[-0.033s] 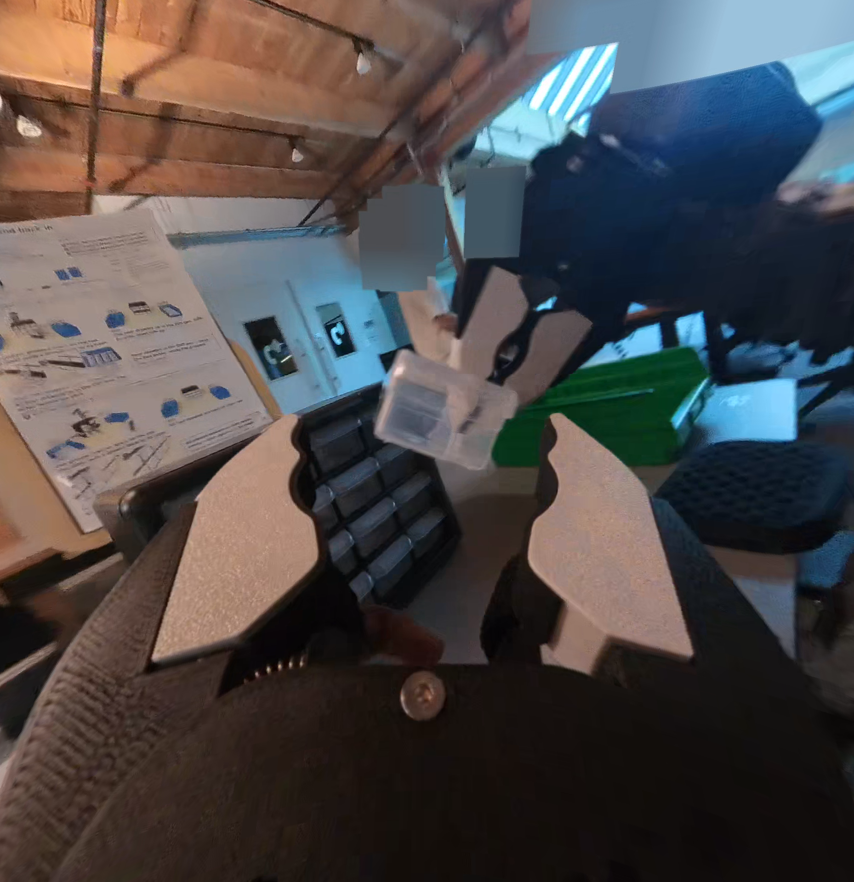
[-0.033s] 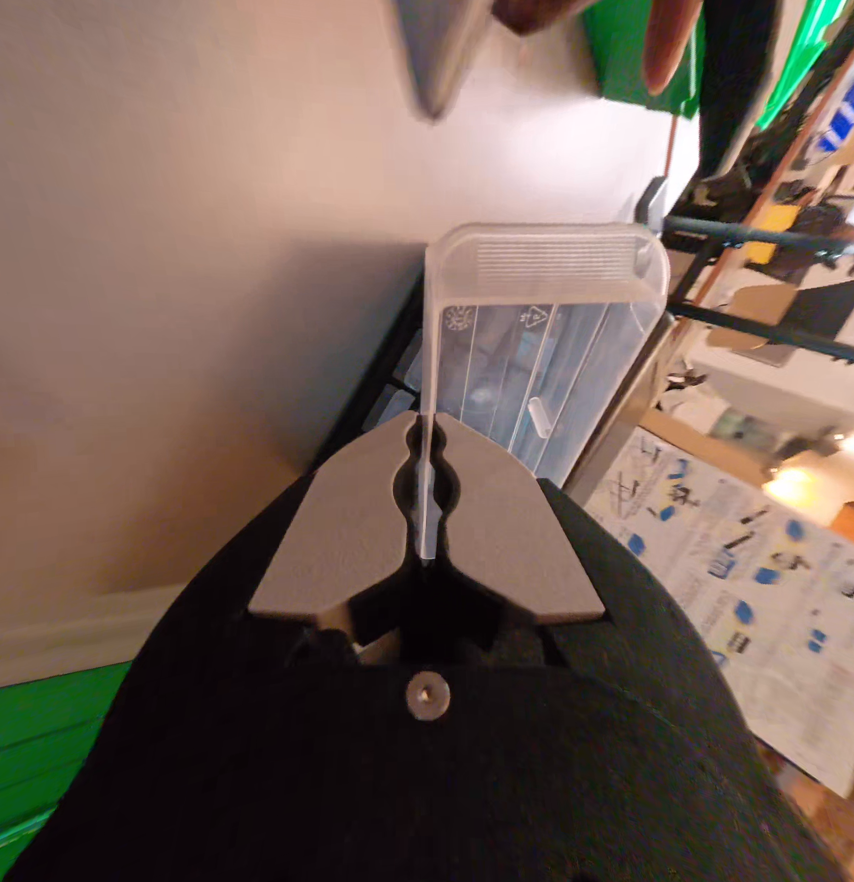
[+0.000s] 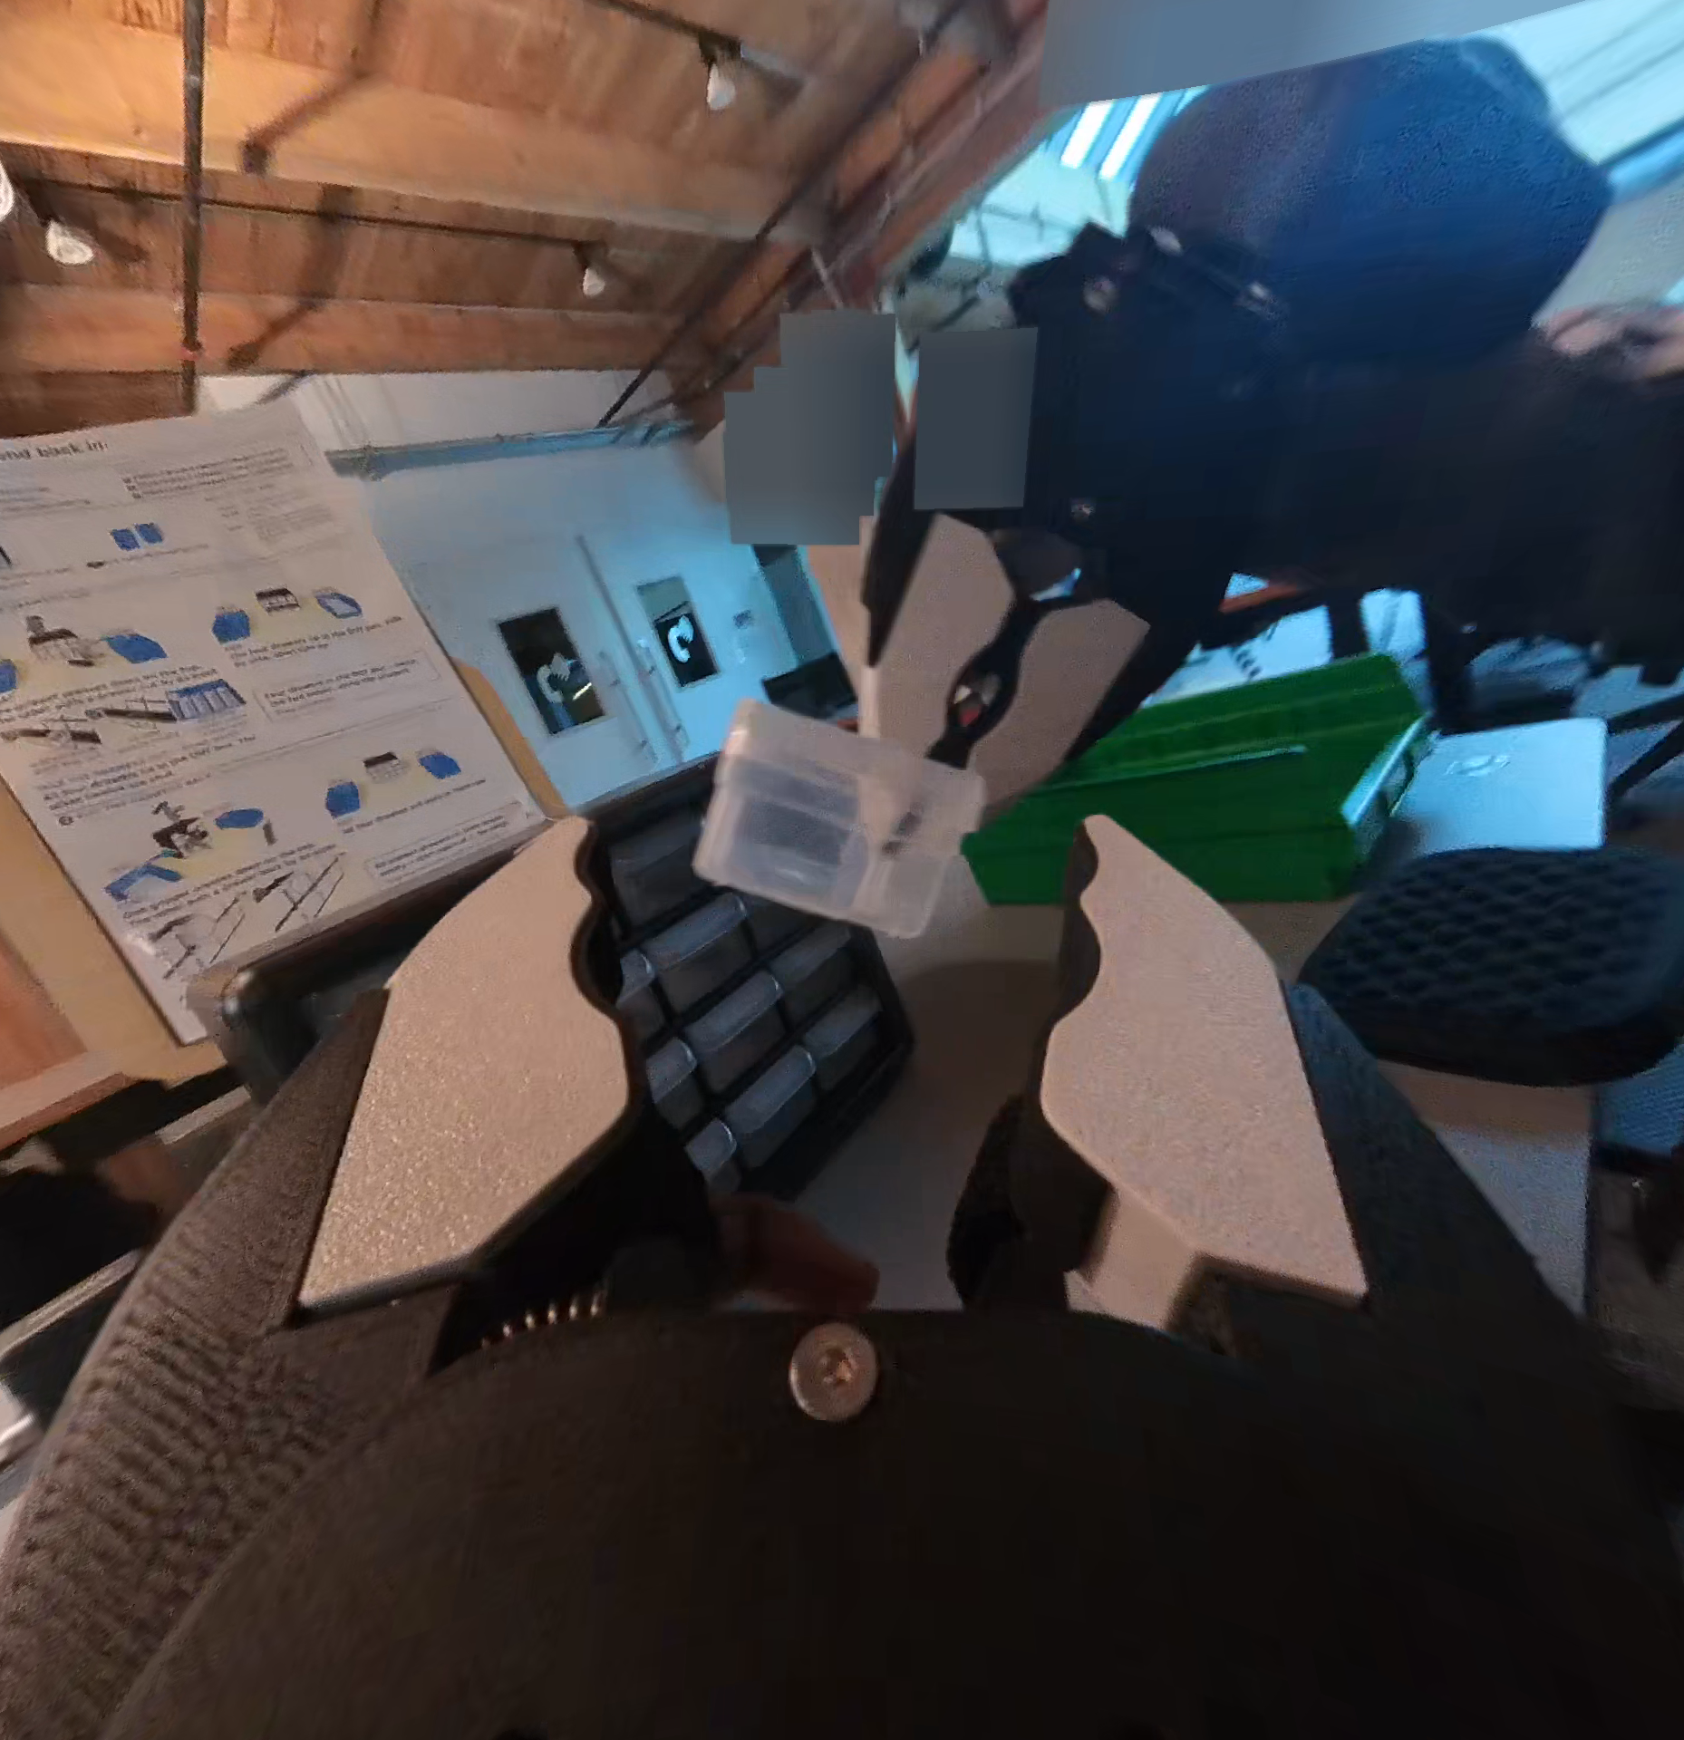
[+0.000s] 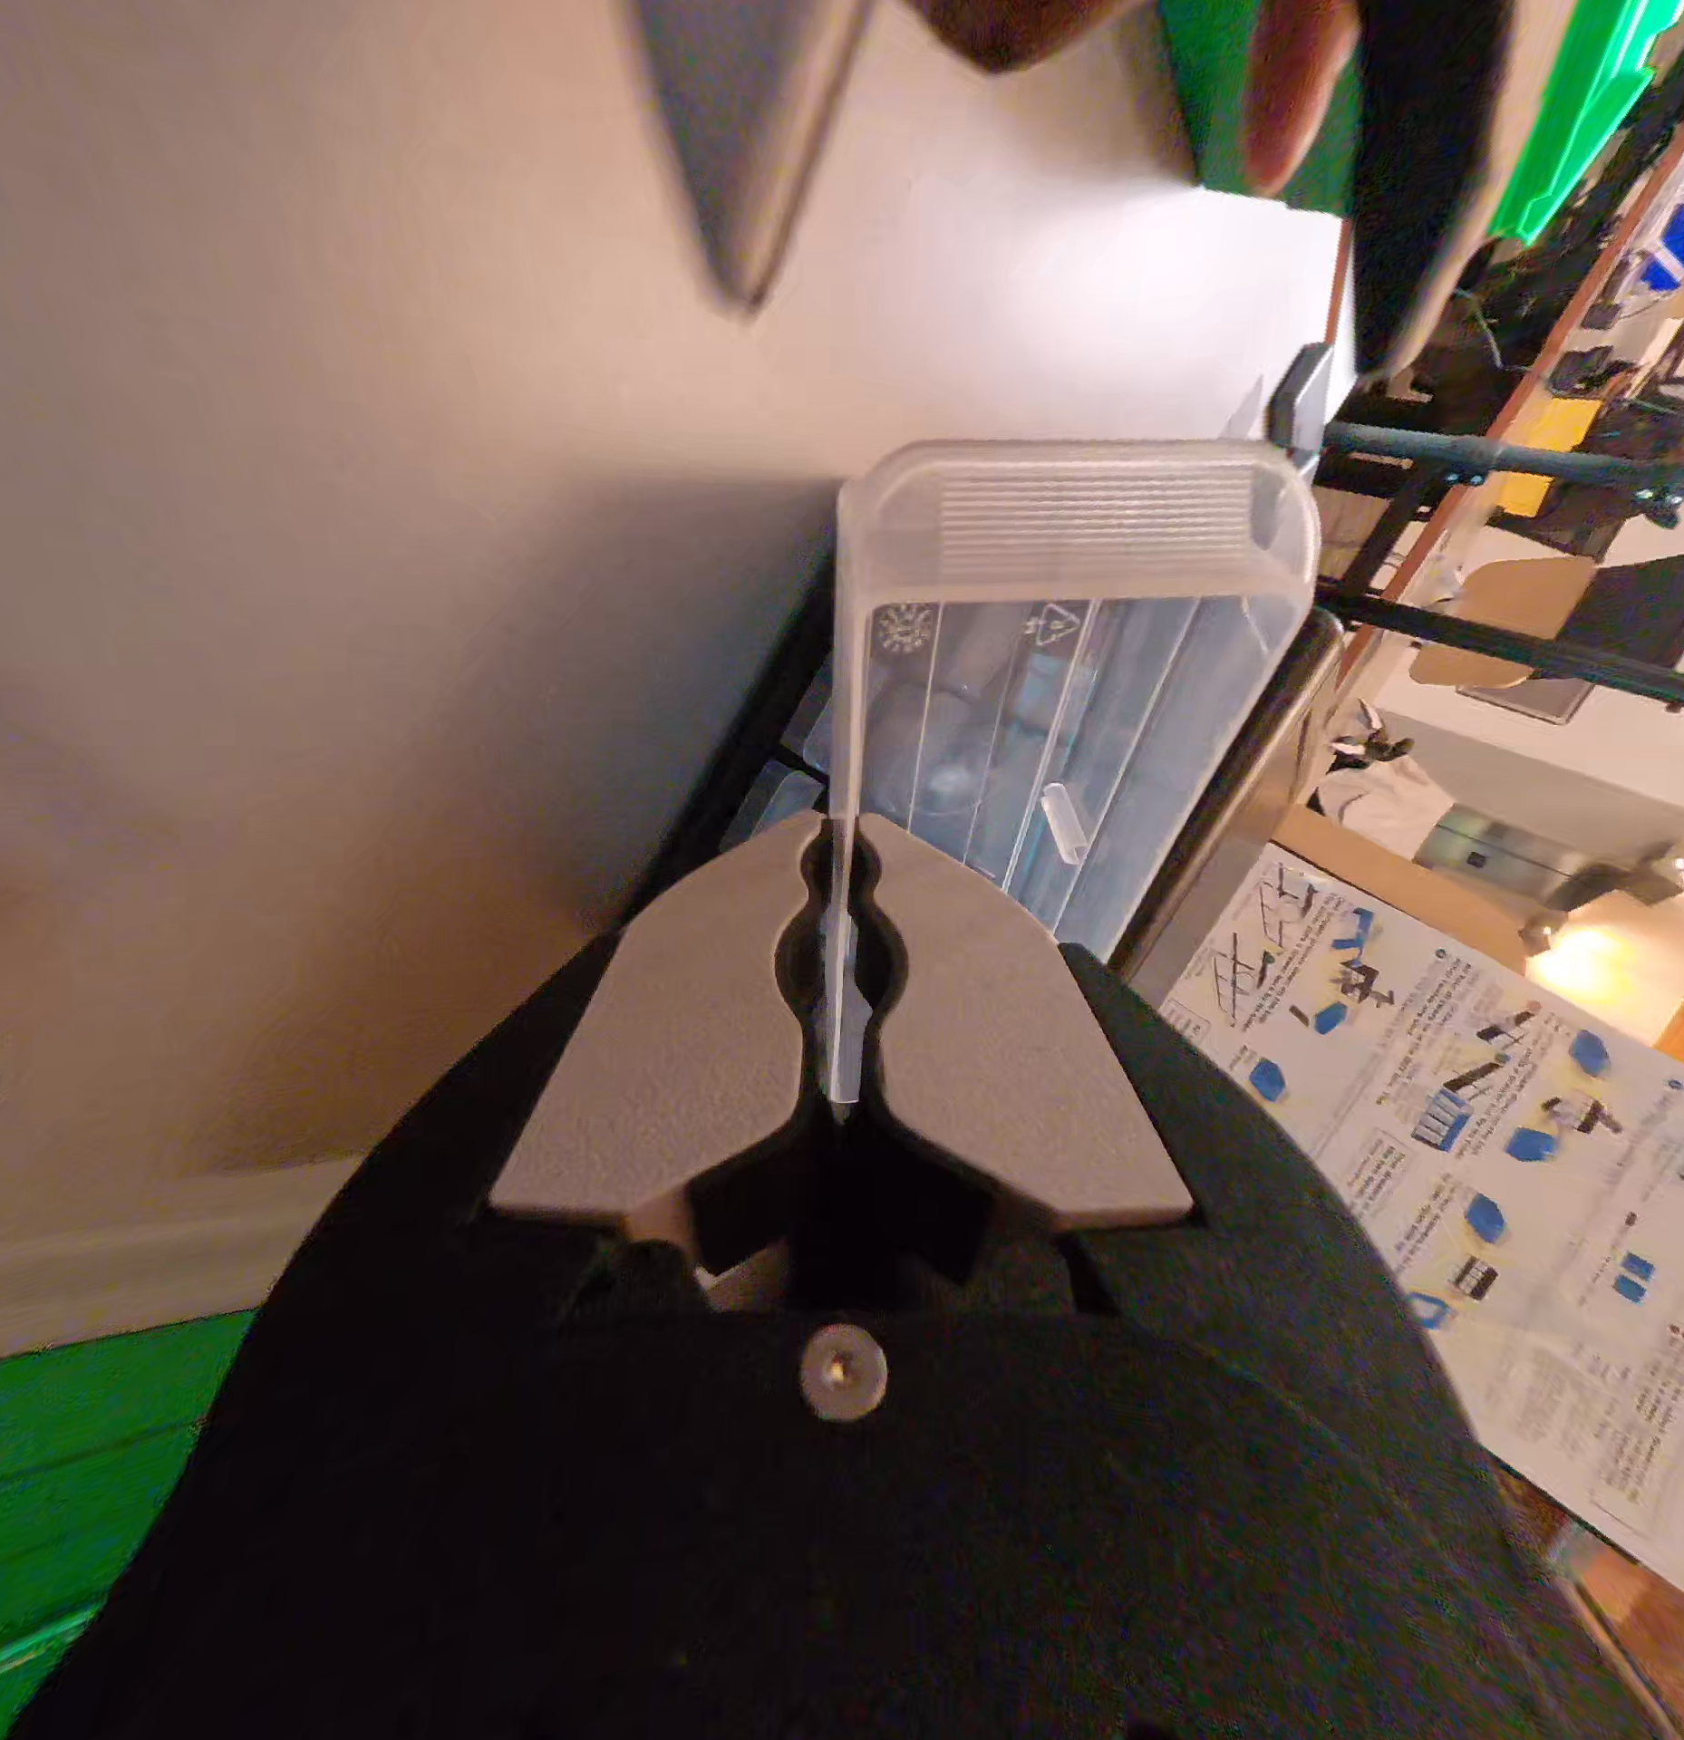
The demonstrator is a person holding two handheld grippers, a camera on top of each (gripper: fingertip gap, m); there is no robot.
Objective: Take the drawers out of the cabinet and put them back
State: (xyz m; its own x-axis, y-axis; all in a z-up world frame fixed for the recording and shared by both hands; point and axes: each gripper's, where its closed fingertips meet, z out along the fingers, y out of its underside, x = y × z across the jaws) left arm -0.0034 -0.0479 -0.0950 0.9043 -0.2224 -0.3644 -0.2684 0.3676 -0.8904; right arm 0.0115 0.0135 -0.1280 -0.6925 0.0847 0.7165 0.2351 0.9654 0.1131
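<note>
Wooden beams and track lights run overhead, and a pale table [image 3: 961,998] carries a black cabinet [image 3: 753,1026] at near left with a printed sheet [image 3: 207,678] propped behind it; green bins [image 3: 1196,781] sit farther right.

In the left wrist view the left gripper [image 3: 833,951] has its fingers spread wide with nothing between them. Beyond its fingertips, in mid-air above the cabinet's front, hangs a clear drawer [image 3: 833,819] — pinched by the right gripper [image 3: 989,687], which reaches in from the far right with its fingers closed on one thin wall. The right wrist view shows that grip close up: the drawer [image 4: 1055,678] stands out ahead of the right gripper [image 4: 843,942], its side wall clamped edge-on between the two pads, its ribbed front lip farthest from the fingers. The drawer looks empty, though the clear plastic makes that hard to be sure of.

The cabinet's slots mostly show drawers in place; which slot is vacant I cannot tell.

What matters for the next move is the drawer's long axis. It runs straight out from the right fingers, and the cabinet [image 4: 753,716] lies beyond and below it — so, if the drawer is going back, the right gripper is the one placed to carry it, and it would likely need to turn the drawer so its back end faces the open slot. The left gripper is nearer the cabinet and free to steady it.
</note>
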